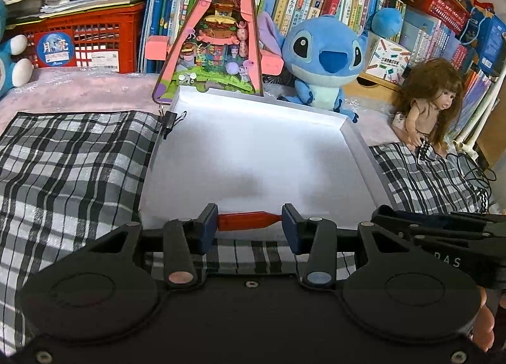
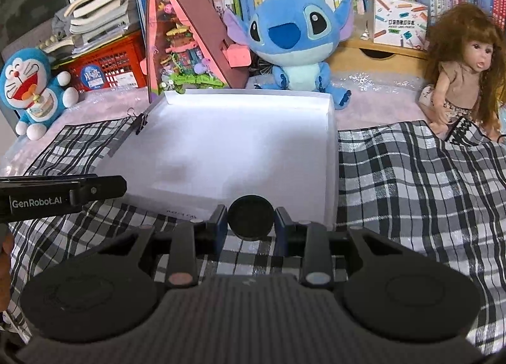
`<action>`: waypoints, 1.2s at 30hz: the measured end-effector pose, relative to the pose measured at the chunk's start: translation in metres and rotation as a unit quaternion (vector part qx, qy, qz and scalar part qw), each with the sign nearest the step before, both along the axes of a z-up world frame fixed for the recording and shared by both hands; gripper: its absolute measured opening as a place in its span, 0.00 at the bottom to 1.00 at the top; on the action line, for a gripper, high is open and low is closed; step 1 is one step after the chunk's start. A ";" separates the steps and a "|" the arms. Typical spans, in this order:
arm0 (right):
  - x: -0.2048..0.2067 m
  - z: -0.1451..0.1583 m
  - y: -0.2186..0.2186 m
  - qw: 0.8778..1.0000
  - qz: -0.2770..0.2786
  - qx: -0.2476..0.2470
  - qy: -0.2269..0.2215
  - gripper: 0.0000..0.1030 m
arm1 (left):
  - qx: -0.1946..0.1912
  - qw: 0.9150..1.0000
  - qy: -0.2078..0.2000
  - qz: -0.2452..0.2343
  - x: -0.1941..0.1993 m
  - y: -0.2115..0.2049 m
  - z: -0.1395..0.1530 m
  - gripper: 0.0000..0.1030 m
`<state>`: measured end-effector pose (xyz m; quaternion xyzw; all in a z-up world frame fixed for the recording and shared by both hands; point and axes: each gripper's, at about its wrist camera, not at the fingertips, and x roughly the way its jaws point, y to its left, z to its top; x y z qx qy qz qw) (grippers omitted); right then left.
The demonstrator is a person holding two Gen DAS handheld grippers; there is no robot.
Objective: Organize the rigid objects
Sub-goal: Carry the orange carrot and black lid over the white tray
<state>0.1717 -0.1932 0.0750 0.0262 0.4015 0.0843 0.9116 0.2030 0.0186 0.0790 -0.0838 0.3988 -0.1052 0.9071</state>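
we see the left gripper (image 1: 249, 221) with its fingers (image 1: 208, 225) pinching a small red piece (image 1: 246, 221) crosswise, at the near edge of the white tray (image 1: 357, 142). the right gripper (image 2: 250, 223) has its fingers (image 2: 218, 225) clamped on a round black disc (image 2: 250, 221) (held on edge, flat face toward the camera), also at the tray's near edge. the tray lies on a checked cloth (image 2: 411, 180), a black clip (image 2: 140, 122) on its left rim. behind it sit a blue plush (image 2: 297, 44) and a doll (image 2: 461, 70).
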 end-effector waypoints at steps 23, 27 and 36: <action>0.062 -0.028 0.011 0.997 -0.029 -0.019 0.065 0.38 | 0.009 0.999 0.045 0.008 0.046 -0.006 -0.029 0.40; 0.062 -0.037 0.012 0.996 -0.028 -0.034 0.072 0.40 | 0.023 0.999 0.048 0.006 0.046 -0.008 -0.036 0.41; 0.063 -0.043 0.012 0.996 -0.031 -0.043 0.078 0.41 | 0.042 0.998 0.044 0.010 0.049 -0.012 -0.044 0.41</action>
